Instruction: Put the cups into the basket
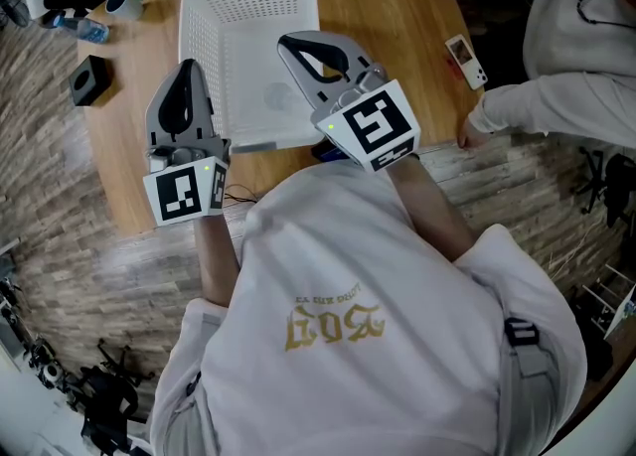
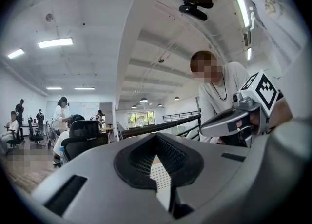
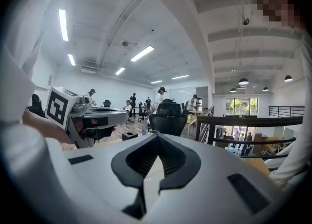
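Observation:
A white slatted basket [image 1: 248, 17] stands on the wooden table [image 1: 397, 37]. A faint round shape [image 1: 279, 96] shows on its floor; I cannot tell what it is. One cup [image 1: 124, 2] stands at the table's far left corner, and its rim [image 3: 154, 132] shows in the right gripper view. My left gripper [image 1: 187, 69] hovers at the basket's left side, shut and holding nothing. My right gripper [image 1: 290, 45] hangs over the basket's near half, also shut and holding nothing. White basket mesh shows through each pair of closed jaws [image 2: 157, 137] [image 3: 157, 137].
A plastic bottle [image 1: 84, 27] lies beside the cup and a black box [image 1: 89, 79] sits at the left edge. A small white device [image 1: 465, 60] lies on the right, near a seated person's hand [image 1: 475, 126]. A dark blue thing [image 1: 328, 153] peeks from under my right gripper.

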Available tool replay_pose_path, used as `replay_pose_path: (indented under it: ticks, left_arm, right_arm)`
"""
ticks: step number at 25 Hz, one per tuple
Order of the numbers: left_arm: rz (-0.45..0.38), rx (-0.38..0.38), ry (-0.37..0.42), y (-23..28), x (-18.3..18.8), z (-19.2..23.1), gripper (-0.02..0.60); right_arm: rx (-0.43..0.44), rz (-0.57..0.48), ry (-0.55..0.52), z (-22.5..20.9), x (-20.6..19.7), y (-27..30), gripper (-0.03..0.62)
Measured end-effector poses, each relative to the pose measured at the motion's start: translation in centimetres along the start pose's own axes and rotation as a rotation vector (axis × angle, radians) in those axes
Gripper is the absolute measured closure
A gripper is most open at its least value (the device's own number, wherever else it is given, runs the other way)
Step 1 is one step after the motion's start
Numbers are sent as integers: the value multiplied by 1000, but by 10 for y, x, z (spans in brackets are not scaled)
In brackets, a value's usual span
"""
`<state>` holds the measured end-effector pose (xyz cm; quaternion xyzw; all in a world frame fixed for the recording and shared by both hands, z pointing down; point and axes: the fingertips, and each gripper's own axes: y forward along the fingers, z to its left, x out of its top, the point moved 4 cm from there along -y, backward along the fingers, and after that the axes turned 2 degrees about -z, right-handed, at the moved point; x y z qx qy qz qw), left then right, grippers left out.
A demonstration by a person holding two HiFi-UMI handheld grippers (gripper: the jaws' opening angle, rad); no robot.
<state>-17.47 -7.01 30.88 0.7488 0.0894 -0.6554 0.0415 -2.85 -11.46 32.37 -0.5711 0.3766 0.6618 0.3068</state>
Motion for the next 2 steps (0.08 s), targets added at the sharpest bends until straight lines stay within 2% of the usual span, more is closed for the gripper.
replay_pose_path:
  ticks: [2]
  left_arm:
    - [-1,1,0,1,0,1,575]
  right_arm:
    - [3,8,-8,-2,-2,2,585]
